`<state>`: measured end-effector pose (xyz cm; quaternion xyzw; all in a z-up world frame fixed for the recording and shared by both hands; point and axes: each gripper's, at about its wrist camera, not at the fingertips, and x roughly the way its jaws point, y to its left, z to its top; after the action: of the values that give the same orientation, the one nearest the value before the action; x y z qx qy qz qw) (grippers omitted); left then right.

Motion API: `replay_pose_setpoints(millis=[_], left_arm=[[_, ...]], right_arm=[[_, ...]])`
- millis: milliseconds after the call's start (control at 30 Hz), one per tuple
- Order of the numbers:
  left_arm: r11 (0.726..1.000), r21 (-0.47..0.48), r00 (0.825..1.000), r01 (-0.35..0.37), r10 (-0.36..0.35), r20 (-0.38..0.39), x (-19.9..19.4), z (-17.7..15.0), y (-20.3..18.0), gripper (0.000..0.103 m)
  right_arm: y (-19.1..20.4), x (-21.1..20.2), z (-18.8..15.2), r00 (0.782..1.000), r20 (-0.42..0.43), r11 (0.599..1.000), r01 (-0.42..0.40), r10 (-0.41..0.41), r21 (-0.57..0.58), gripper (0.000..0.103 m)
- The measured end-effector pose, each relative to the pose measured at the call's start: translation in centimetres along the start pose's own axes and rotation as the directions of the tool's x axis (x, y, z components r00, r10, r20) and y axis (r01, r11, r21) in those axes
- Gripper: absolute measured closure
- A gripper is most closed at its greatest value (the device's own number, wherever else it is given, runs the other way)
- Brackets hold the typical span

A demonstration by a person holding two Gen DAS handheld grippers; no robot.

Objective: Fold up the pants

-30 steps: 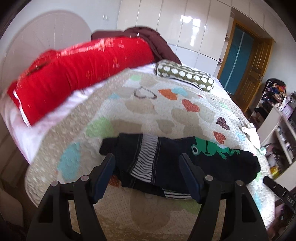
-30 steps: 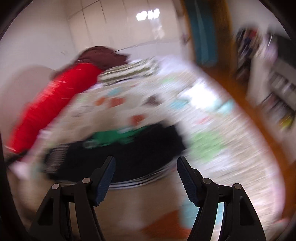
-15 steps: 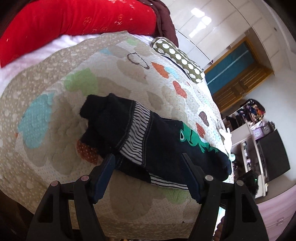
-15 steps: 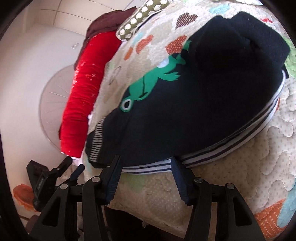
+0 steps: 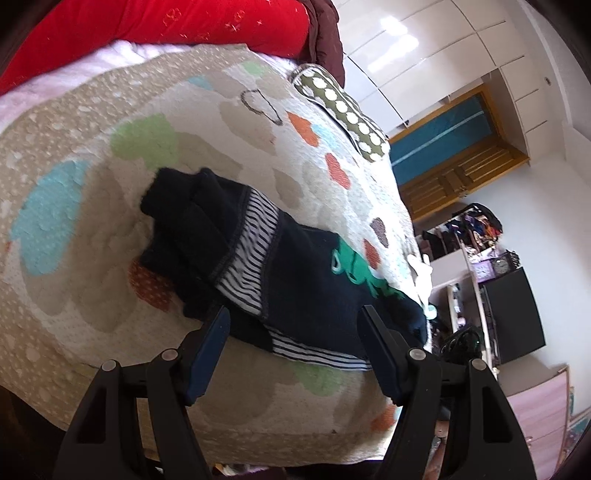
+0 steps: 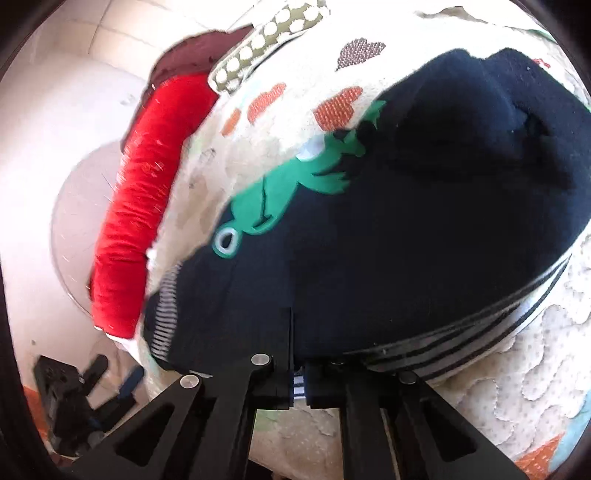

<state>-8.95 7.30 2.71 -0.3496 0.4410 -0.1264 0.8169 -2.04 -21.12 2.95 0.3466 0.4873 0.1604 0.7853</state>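
Dark navy pants [image 5: 295, 280] with a green frog print and black-and-white striped trim lie across a quilted bedspread [image 5: 92, 206]. My left gripper [image 5: 295, 332] is open, hovering just above the near edge of the pants, empty. My right gripper [image 6: 299, 384] is shut on the striped near edge of the pants [image 6: 369, 258]; a bit of striped cloth shows between its jaws. The left gripper also shows at lower left in the right wrist view [image 6: 110, 384].
A red duvet [image 5: 155, 33] and a dotted green pillow [image 5: 343, 110] lie at the far side of the bed. A wooden door [image 5: 454, 151], shelves and a black cabinet [image 5: 513, 317] stand to the right. The bed's near edge drops off below the grippers.
My right gripper closed onto the striped edge of the pants. My left gripper moved a little closer to the pants and stays open.
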Motion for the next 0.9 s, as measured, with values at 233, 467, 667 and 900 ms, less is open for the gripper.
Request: replay_pose_setpoints(millis=[233,467,667,900], left_arm=[[0.999,-0.009,0.994,0.051,-0.052,-0.101,2.9,-0.6,-1.4,0.033],[0.999,-0.026,0.990,-0.024,0.020,-0.140,6.4,0.5,-1.1,0.033],[0.995,-0.059,0.981,-0.086,0.074,-0.181,8.5,2.0,0.4,0.092],[0.993,-0.064,0.979,-0.097,0.083,-0.185,8.0,1.3,1.3,0.090]], right_arm=[[2.6,-3.3,0.3,0.992,0.117,0.994,-0.025,0.038,-0.110,0.099],[2.1,-3.6,0.1,0.992,0.116,0.995,-0.046,0.057,-0.089,0.099],[1.5,-3.3,-0.3,0.993,0.107,0.996,-0.047,0.055,-0.082,0.098],[-1.3,-2.8,-0.2,0.995,0.098,1.000,0.024,-0.023,-0.015,0.068]])
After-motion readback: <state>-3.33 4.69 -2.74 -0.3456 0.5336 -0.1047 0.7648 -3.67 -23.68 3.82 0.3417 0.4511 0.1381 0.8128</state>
